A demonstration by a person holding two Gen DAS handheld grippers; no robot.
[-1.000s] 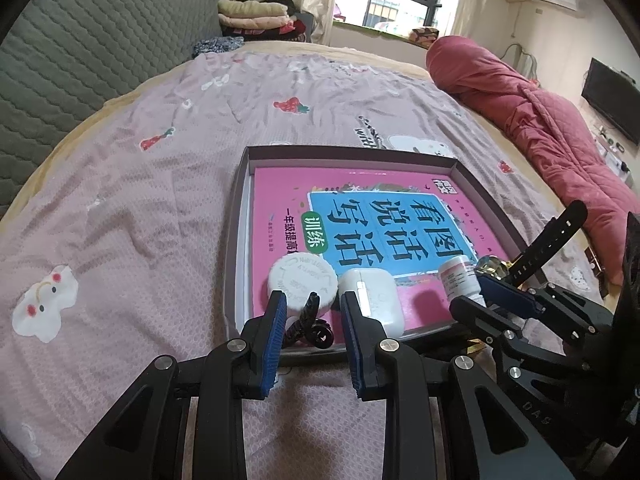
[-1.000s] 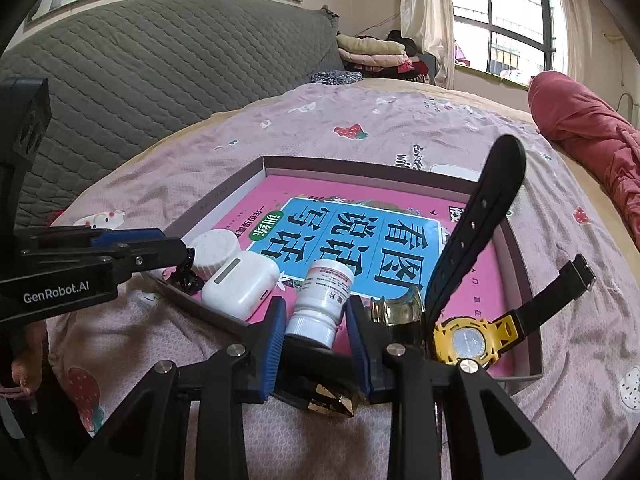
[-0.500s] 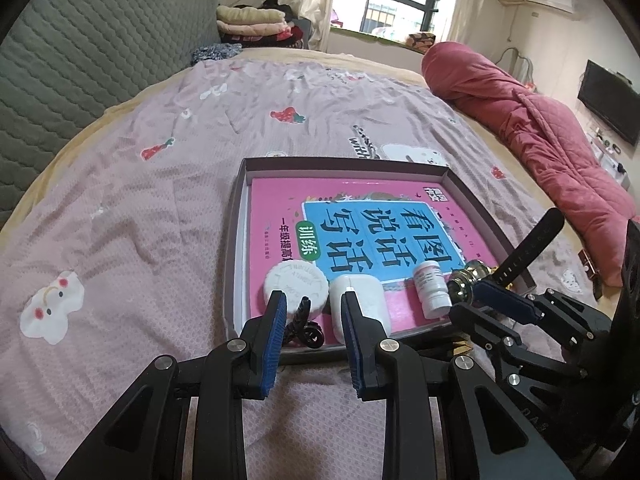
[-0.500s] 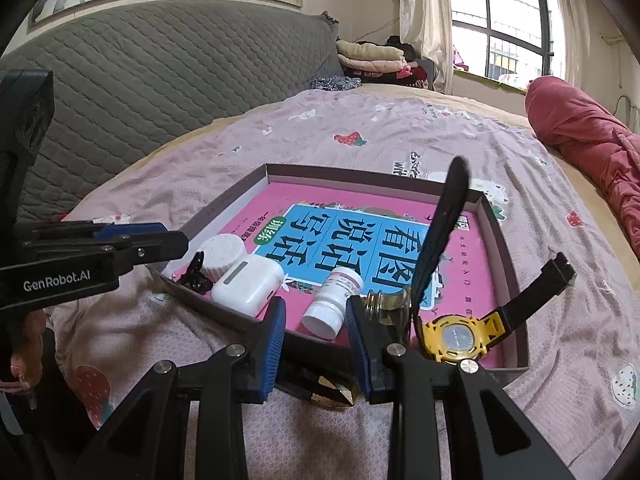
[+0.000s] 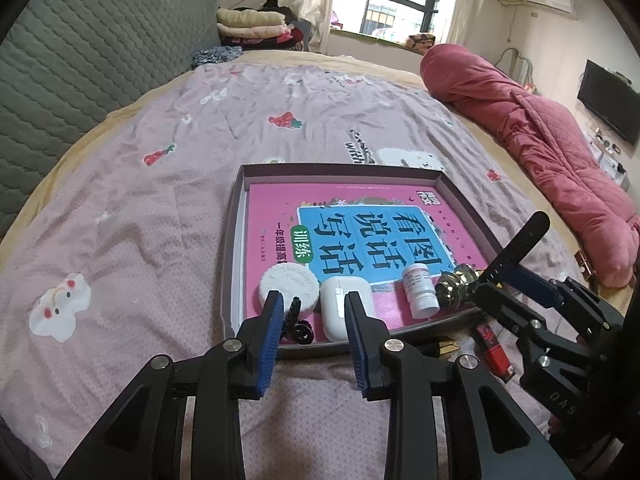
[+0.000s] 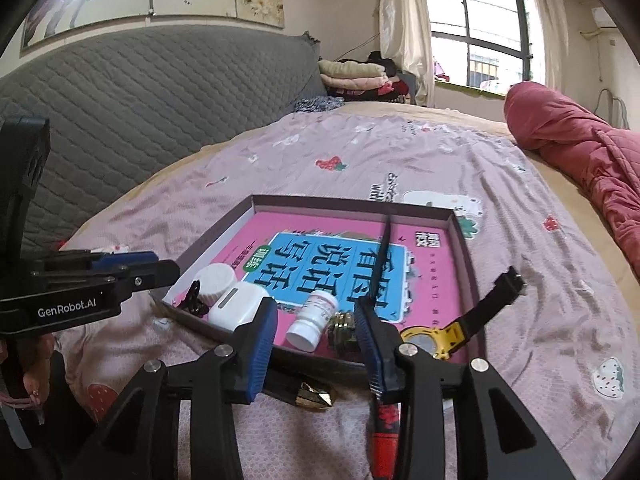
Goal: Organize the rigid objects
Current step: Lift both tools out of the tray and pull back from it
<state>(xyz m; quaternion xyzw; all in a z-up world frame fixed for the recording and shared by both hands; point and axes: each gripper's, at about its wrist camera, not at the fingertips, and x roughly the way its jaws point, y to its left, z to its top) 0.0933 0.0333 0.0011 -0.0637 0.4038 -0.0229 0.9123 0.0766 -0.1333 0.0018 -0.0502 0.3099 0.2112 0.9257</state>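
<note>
A shallow grey tray [image 5: 236, 240] [image 6: 466, 248] on the bed holds a pink book. Along its near edge lie a white round jar [image 5: 288, 280], a black hair clip [image 5: 298, 322], a white earbud case [image 5: 344, 308], a white pill bottle [image 6: 314, 318] on its side, a gold knob [image 6: 342, 328] and a yellow watch [image 6: 424, 340]. My left gripper [image 5: 314, 312] hovers over the clip with its jaws opening, and the pads press on nothing. My right gripper [image 6: 316, 320] hangs just short of the bottle. Its jaws are opening too, clear of the bottle.
A red tube [image 6: 384, 436] and a gold-tipped black item [image 6: 312, 394] lie on the purple sheet in front of the tray. A grey headboard [image 6: 140, 92] rises on the left and a red quilt [image 5: 552, 152] lies at the right.
My right gripper let go of the pill bottle, which now lies on its side in the tray, then drew back and up with wider jaws. The left gripper hardly moved.
</note>
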